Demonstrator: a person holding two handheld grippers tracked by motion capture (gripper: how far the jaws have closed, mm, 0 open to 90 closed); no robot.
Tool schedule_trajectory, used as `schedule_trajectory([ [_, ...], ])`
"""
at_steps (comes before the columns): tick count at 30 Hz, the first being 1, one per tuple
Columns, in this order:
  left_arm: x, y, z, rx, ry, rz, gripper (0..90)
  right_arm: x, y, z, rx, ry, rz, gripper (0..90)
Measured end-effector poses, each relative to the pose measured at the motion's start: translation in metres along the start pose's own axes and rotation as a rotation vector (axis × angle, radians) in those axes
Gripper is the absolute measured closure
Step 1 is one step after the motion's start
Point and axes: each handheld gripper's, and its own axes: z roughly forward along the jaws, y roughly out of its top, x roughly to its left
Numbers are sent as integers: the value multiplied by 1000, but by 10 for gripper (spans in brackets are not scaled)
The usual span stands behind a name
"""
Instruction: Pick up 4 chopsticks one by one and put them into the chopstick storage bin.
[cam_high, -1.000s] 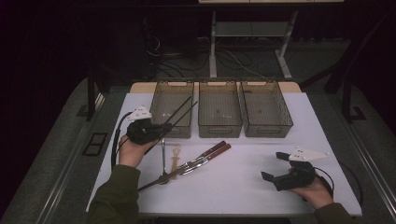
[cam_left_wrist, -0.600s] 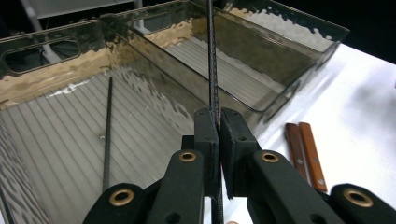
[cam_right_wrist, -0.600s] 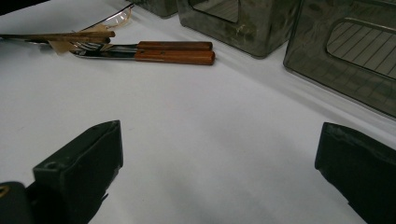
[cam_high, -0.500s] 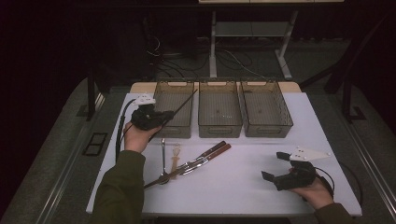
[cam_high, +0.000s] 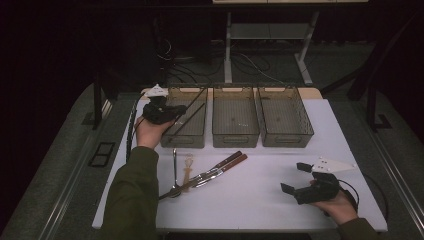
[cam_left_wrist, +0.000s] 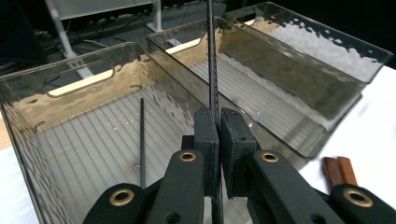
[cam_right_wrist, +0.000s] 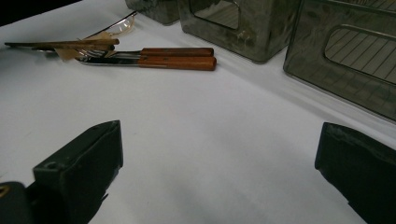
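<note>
We see three clear smoky bins in a row at the upper middle of the high view: left bin, middle bin, right bin. The left bin holds one thin black stick lying on its ribbed floor, seen in the left gripper view. The middle and right bins look bare inside apart from a small dark speck each.

The left gripper sits at the left bin's left rim, left of centre in the high view. Its fingers are closed on a second black stick, which runs up the frame from between the pads in the left gripper view. In the high view two dark sticks slant over the left bin; we cannot tell which is the held one.

The right gripper rests at the lower right of the high view, held by a hand on the tabletop. Its fingers are spread wide, nothing between them.

On the white tabletop, lower centre-left of the high view, lies a loose pile: two wooden-handled utensils side by side, a spoon and a pale translucent utensil. In the right gripper view the pile is at the upper left, with another stick across it.

The room is dark; grey floor, table legs and cables beyond the tabletop at the top of the frame.
</note>
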Motion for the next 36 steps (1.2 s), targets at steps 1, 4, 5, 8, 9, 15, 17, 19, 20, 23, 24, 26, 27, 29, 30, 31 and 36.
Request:
schedule_trajectory([
  [1, 1, 1, 2, 2, 6, -1, 855, 0, 0, 0, -3, 0, 1, 12],
  [4, 6, 1, 9, 9, 14, -15, 855, 0, 0, -1, -1, 3, -3, 12],
  [5, 8, 1, 11, 17, 22, -17, 855, 0, 0, -1, -2, 4, -3, 11],
  [8, 14, 0, 17, 22, 37, -35, 855, 0, 0, -1, -3, 4, -3, 12],
  [9, 16, 0, 18, 20, 41, -38, 855, 0, 0, -1, -3, 4, -3, 12],
  [15, 24, -1, 25, 17, 70, -78, 855, 0, 0, -1, -3, 6, -4, 11],
  [17, 27, -3, 29, 24, 79, -98, 855, 0, 0, -1, -3, 7, -4, 12],
  [19, 29, -5, 33, 39, 93, -98, 855, 0, 0, -1, -4, 8, -6, 12],
  [20, 29, -5, 34, 56, 101, -94, 855, 1, 0, -1, -4, 8, -3, 11],
  [23, 30, -8, 38, 75, 111, -95, 854, 1, 0, -1, -5, 10, -6, 12],
  [24, 30, -9, 39, 82, 114, -93, 854, 1, 0, -1, -3, 11, -5, 12],
  [26, 30, -10, 41, 106, 116, -86, 854, 1, 0, -1, -4, 11, -5, 12],
  [27, 30, -11, 42, 112, 115, -88, 854, 1, 0, -1, -4, 10, -5, 12],
  [29, 29, -12, 44, 119, 117, -86, 853, 1, 0, -2, -5, 10, -7, 12],
  [30, 29, -12, 45, 122, 114, -88, 852, 1, 0, -2, -5, 11, -8, 12],
  [31, 29, -13, 46, 133, 115, -82, 850, 1, 1, -2, -5, 11, -9, 12],
  [36, 26, -12, 48, 143, 135, -66, 788, 2, 1, -2, -4, 11, -9, 12],
])
